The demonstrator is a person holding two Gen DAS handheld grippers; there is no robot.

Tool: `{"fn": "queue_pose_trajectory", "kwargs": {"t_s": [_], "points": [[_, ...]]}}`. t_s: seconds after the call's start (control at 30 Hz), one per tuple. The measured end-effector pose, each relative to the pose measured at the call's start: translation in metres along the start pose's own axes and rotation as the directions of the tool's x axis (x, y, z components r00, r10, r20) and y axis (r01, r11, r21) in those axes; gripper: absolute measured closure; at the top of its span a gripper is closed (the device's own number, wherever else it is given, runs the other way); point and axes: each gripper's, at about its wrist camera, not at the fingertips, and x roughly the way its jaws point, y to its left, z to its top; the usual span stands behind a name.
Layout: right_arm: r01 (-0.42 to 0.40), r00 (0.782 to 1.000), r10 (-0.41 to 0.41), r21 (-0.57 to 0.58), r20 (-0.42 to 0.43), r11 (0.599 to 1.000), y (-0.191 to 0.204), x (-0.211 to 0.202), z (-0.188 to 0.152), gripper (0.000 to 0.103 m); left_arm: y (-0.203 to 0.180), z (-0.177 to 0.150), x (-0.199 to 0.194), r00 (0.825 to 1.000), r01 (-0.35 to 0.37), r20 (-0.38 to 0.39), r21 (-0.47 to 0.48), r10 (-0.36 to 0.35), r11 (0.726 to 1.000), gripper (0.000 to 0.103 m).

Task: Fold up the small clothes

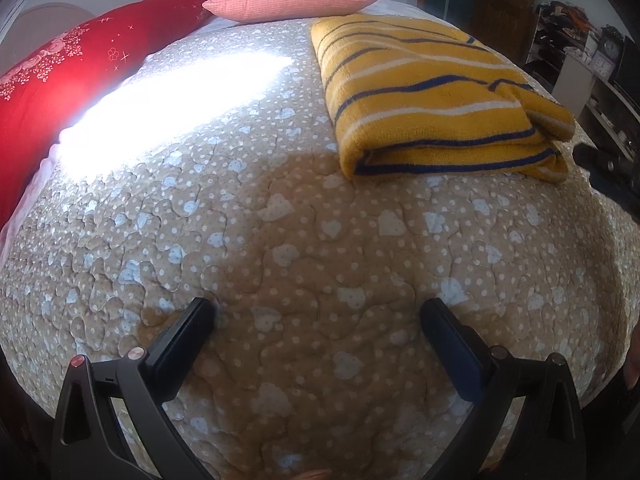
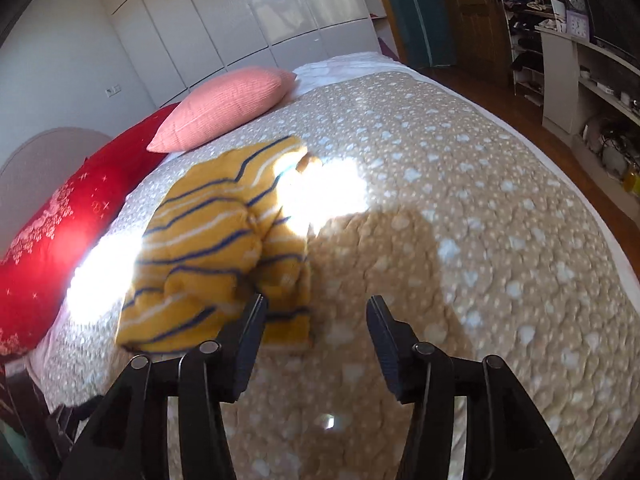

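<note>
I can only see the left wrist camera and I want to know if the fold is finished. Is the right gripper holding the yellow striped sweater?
Observer: No. The right gripper is open, with nothing between its fingers, though its view is blurred.
Operator: Where's the sweater relative to it?
Observer: The yellow striped sweater lies on the quilt, ahead and to the left of it. One fingertip overlaps the near hem in the picture, but I cannot tell whether they touch.
Operator: Anything at the sweater's far end?
Observer: A bright sun patch washes out its far right corner.
</note>
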Motion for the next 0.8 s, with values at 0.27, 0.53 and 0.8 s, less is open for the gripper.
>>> {"fn": "queue_pose_trajectory", "kwargs": {"t_s": [0.27, 0.53, 0.8], "points": [[0.213, 0.977, -0.204, -0.260, 0.058, 0.942, 0.030, 0.012, -0.039, 0.030, -0.003, -0.001, 0.002, 1.000, -0.011, 0.003, -0.020, 0.011, 1.000, 0.000], [0.165, 0.986, -0.162, -0.185, 0.032, 0.969, 0.016, 0.021, -0.033, 0.019, 0.001, 0.000, 0.002, 1.000, -0.006, 0.024, -0.019, 0.006, 1.000, 0.000], [0.173, 0.985, -0.169, -0.188, 0.040, 0.967, 0.018, 0.025, -0.033, 0.016, 0.003, -0.001, 0.002, 1.000, 0.000, 0.014, -0.023, 0.001, 1.000, 0.000]]}}
